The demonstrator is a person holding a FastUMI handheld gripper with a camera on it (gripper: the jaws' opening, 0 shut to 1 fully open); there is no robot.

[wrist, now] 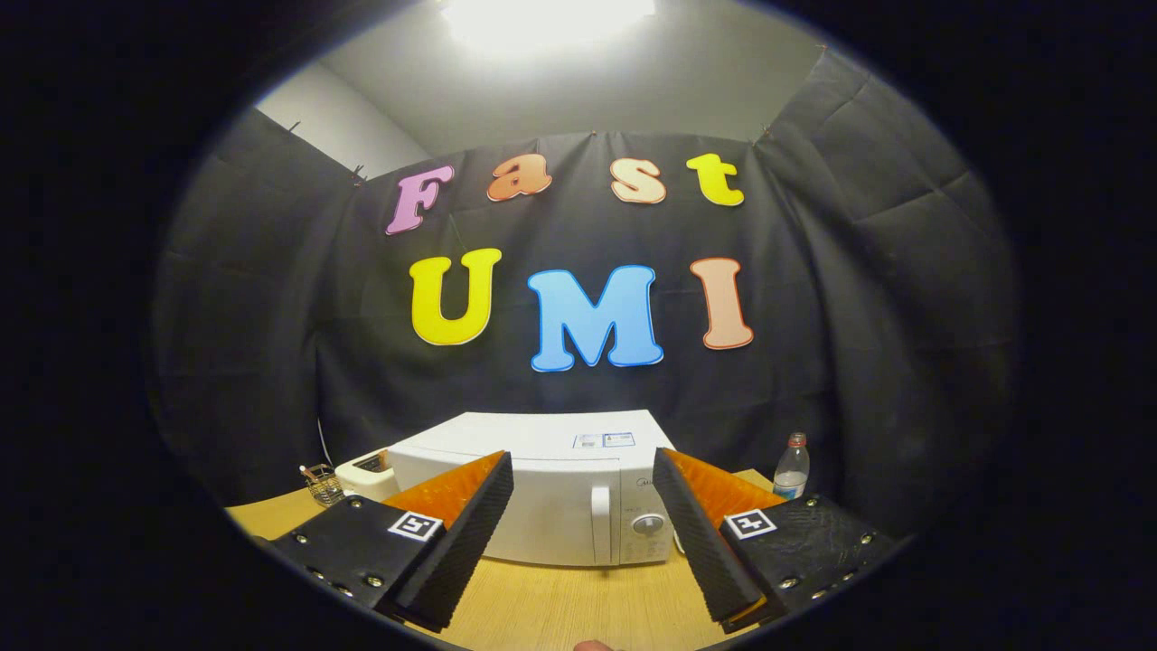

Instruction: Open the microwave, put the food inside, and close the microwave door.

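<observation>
The gripper (583, 533) hangs with its fingers spread wide and nothing between them, above the bench (560, 606). Straight ahead, beyond the fingertips, sits the microwave (542, 488), door closed; its upright handle (601, 524) lies just right of centre, between the fingers' lines.

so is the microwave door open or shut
Shut: the microwave door sits flush with its front, handle untouched, beyond the spread fingers.
</observation>
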